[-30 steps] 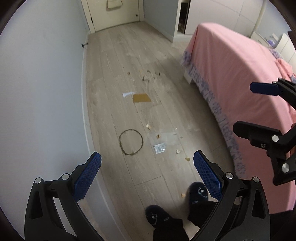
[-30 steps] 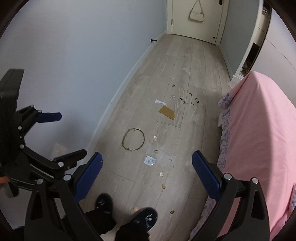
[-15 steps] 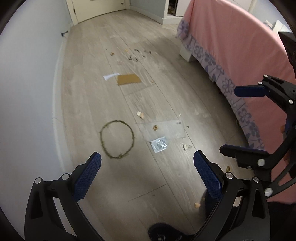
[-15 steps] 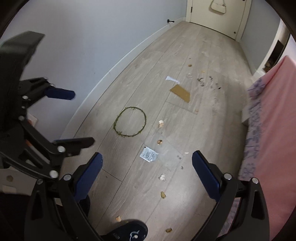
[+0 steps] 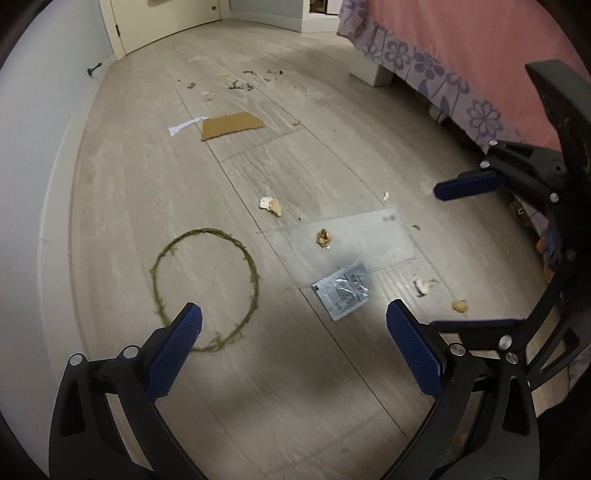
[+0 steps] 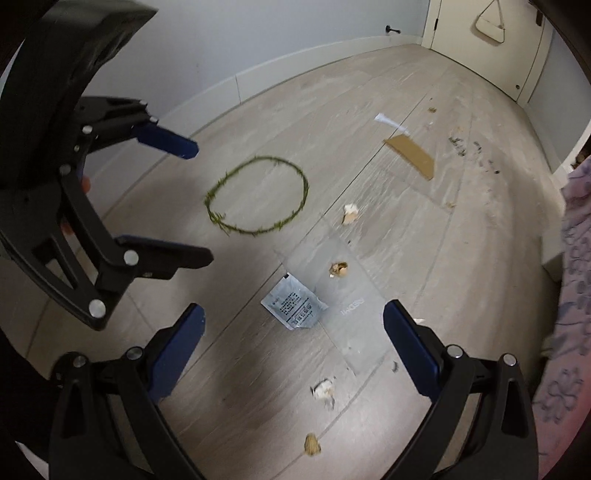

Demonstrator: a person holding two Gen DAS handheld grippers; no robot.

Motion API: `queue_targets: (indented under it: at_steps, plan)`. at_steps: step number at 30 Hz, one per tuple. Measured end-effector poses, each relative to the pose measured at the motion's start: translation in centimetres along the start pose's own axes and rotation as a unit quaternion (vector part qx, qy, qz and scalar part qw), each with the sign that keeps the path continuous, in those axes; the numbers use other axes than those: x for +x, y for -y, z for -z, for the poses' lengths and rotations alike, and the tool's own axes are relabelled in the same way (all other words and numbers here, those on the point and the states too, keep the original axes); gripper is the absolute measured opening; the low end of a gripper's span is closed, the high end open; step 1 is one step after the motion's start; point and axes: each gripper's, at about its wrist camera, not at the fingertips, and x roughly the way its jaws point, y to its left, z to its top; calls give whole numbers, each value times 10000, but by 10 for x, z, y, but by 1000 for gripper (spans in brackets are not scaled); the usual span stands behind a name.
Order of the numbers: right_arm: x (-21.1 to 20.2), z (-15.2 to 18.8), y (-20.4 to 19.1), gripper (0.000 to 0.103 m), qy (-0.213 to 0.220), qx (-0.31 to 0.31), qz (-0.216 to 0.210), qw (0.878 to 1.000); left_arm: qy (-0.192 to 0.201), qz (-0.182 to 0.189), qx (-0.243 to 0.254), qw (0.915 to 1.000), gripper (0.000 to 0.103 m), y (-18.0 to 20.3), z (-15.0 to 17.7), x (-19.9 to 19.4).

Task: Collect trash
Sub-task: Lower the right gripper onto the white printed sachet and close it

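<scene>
Cream handbag [image 6: 490, 23] on the door only in the right view; both tools spread, empty.

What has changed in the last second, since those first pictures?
Both grippers dropped toward the floor: left gripper and right gripper now hang low over the foil packet, both open, gripping nothing. The green ring, cardboard piece and crumbs lie as before.
</scene>
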Motion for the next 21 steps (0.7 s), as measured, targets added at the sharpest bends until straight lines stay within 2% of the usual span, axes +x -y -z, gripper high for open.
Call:
queue_targets:
  at_steps: [7, 12, 17, 18, 19, 21]
  plan:
    - [56, 13, 0, 94, 8, -211, -84, 9997, 25, -62, 414, 9991, 97, -6, 17, 44]
    - [79, 15, -2, 94, 29, -256, -116, 9996, 35, -14, 421, 9991, 97, -16, 20, 57]
    - [95, 20, 1, 94, -47, -219, -42, 9997, 11, 78, 157, 9998, 97, -25, 15, 67]
    - [97, 20, 1, 92, -66, -186, -43, 9998, 16, 82, 163, 9998, 97, -25, 15, 68]
    - [99, 20, 2, 81, -82, -137, -51, 9999, 20, 92, 179, 9998, 97, -24, 14, 68]
    - [103, 21, 3, 68, -98, -122, -4, 9999, 44, 146, 223, 9996, 97, -23, 13, 71]
